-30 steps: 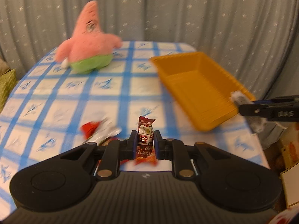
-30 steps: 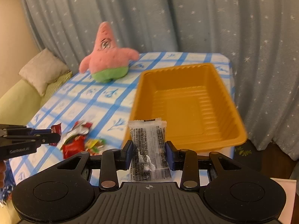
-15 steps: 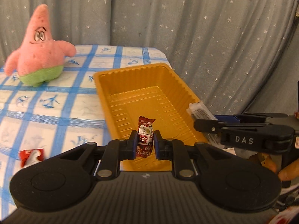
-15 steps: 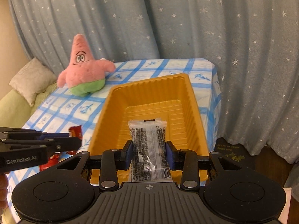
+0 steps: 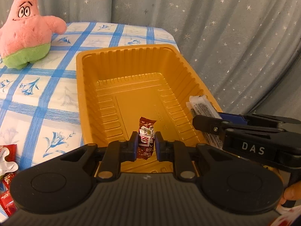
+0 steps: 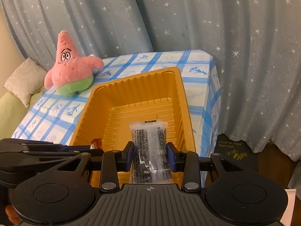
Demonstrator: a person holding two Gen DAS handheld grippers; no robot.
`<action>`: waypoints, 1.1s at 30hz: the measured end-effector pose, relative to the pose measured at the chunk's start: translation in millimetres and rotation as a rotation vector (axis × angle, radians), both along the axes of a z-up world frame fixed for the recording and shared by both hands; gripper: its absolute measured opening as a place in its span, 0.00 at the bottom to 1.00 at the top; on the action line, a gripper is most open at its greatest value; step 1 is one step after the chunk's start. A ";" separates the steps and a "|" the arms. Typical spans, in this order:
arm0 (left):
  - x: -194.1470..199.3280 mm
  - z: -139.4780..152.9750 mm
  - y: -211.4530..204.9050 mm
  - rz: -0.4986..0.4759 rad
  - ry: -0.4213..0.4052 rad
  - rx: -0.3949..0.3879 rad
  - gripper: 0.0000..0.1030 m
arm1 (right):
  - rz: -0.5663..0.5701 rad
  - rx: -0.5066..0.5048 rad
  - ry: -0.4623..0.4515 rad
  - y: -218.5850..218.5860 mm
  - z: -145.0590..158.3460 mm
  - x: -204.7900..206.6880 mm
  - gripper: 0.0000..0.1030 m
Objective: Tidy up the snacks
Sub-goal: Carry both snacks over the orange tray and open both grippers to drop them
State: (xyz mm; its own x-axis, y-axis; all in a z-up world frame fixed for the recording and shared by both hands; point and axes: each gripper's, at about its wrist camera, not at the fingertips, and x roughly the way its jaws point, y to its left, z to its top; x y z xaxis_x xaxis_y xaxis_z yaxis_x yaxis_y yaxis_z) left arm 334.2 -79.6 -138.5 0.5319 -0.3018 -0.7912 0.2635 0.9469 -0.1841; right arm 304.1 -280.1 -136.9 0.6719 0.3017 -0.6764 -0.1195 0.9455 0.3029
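Note:
My left gripper (image 5: 145, 145) is shut on a small dark red candy wrapper (image 5: 146, 131) and holds it over the near end of the orange plastic tray (image 5: 131, 71). My right gripper (image 6: 150, 157) is shut on a clear packet of dark snack (image 6: 149, 146) and holds it over the same tray (image 6: 143, 92). The right gripper with its packet (image 5: 202, 107) shows at the tray's right rim in the left wrist view. The left gripper's arm (image 6: 47, 150) shows at the left of the right wrist view. The tray's floor looks bare.
A pink and green star plush (image 5: 26, 30) sits on the blue checked tablecloth (image 5: 47, 98) behind the tray. Several red snack wrappers (image 5: 5, 169) lie at the table's left front. A starry grey curtain (image 6: 225, 37) hangs behind; the table edge drops off at the right.
Both grippers have moved from the table's front toward the tray and now hold their snacks over it. Both stay shut on their snacks.

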 end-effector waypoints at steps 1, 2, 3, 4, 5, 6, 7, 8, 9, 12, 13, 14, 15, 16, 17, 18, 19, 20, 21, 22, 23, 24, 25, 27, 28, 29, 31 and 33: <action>2.4 -1.8 -0.5 -0.001 0.007 -0.003 0.17 | 0.000 0.002 0.002 -0.4 -0.9 1.5 0.36; 3.7 -3.4 -1.1 0.002 0.013 -0.007 0.17 | 0.001 0.002 0.004 -0.9 -1.7 2.8 0.36; 4.2 -5.1 -1.8 0.002 0.018 -0.011 0.17 | 0.001 0.003 0.005 -1.4 -2.2 3.6 0.36; 4.6 -6.3 -2.1 0.003 0.022 -0.014 0.17 | 0.000 0.004 0.007 -1.8 -2.7 4.5 0.36; 5.2 -7.5 -2.2 0.004 0.024 -0.016 0.17 | 0.000 0.006 0.008 -2.2 -3.1 5.7 0.36; 5.5 -8.3 -2.4 0.004 0.029 -0.013 0.17 | -0.001 0.007 0.009 -2.7 -3.6 6.3 0.36; 5.6 -8.8 -2.5 0.003 0.032 -0.011 0.17 | -0.001 0.008 0.010 -2.4 -3.6 6.8 0.36; 5.3 -9.0 -1.7 0.003 0.034 -0.010 0.17 | 0.000 0.010 0.010 -2.4 -3.8 7.4 0.36; 4.8 -8.7 -0.3 0.004 0.035 -0.008 0.17 | 0.001 0.011 0.010 -2.6 -3.9 7.7 0.36; 1.8 -6.6 5.2 0.003 0.032 -0.006 0.17 | 0.002 0.014 0.008 -2.5 -4.2 9.0 0.36; 1.2 -5.4 6.9 0.002 0.034 -0.006 0.17 | 0.001 0.015 0.010 -2.7 -4.9 9.5 0.36; 0.2 -4.4 8.8 0.002 0.032 -0.005 0.17 | 0.000 0.014 0.012 -2.1 -5.6 10.5 0.36; -0.8 -3.4 10.7 0.002 0.028 -0.005 0.17 | 0.000 0.014 0.013 -1.7 -6.2 11.6 0.36; -2.0 -2.6 11.9 0.003 0.027 -0.004 0.17 | -0.001 0.013 0.015 -1.2 -6.9 12.9 0.36; -2.6 -2.0 13.3 0.004 0.027 -0.005 0.17 | -0.001 0.013 0.017 -0.4 -7.5 13.9 0.36; -3.2 -1.6 14.6 0.006 0.027 -0.005 0.17 | 0.000 0.013 0.018 0.3 -8.0 15.0 0.36; -3.8 -1.2 15.5 0.008 0.027 -0.006 0.17 | 0.000 0.010 0.017 1.6 -8.1 15.7 0.36; -4.0 -1.2 16.3 0.009 0.027 -0.006 0.17 | 0.001 0.006 0.015 2.7 -8.3 16.7 0.36; -4.1 -1.2 17.2 0.013 0.028 -0.005 0.17 | 0.001 0.005 0.014 3.3 -8.4 18.1 0.36; -4.6 -1.3 18.1 0.016 0.029 -0.004 0.17 | -0.002 0.004 0.012 3.8 -8.3 19.0 0.36; -4.8 -1.5 19.1 0.020 0.032 -0.004 0.17 | -0.006 0.006 0.007 4.2 -8.0 19.5 0.37; -5.0 -1.6 20.3 0.023 0.035 -0.006 0.18 | -0.011 0.009 0.002 4.4 -7.7 19.9 0.37; -5.7 -1.2 21.4 0.025 0.036 -0.011 0.18 | -0.016 0.014 -0.004 4.0 -7.1 20.5 0.38; -8.3 0.0 23.6 0.028 0.033 -0.013 0.18 | -0.025 0.020 -0.016 2.3 -5.4 19.4 0.40; -9.7 0.5 24.3 0.028 0.032 -0.012 0.19 | -0.024 0.025 -0.018 1.5 -3.9 19.2 0.46; -11.1 0.9 25.0 0.029 0.031 -0.012 0.19 | -0.026 0.029 -0.020 0.5 -2.6 18.0 0.51; -14.5 2.9 26.5 0.032 0.028 -0.014 0.20 | -0.035 0.027 -0.037 -1.2 1.7 13.3 0.53; -18.2 5.4 28.5 0.037 0.024 -0.017 0.20 | -0.032 0.017 -0.042 -2.2 5.9 7.3 0.53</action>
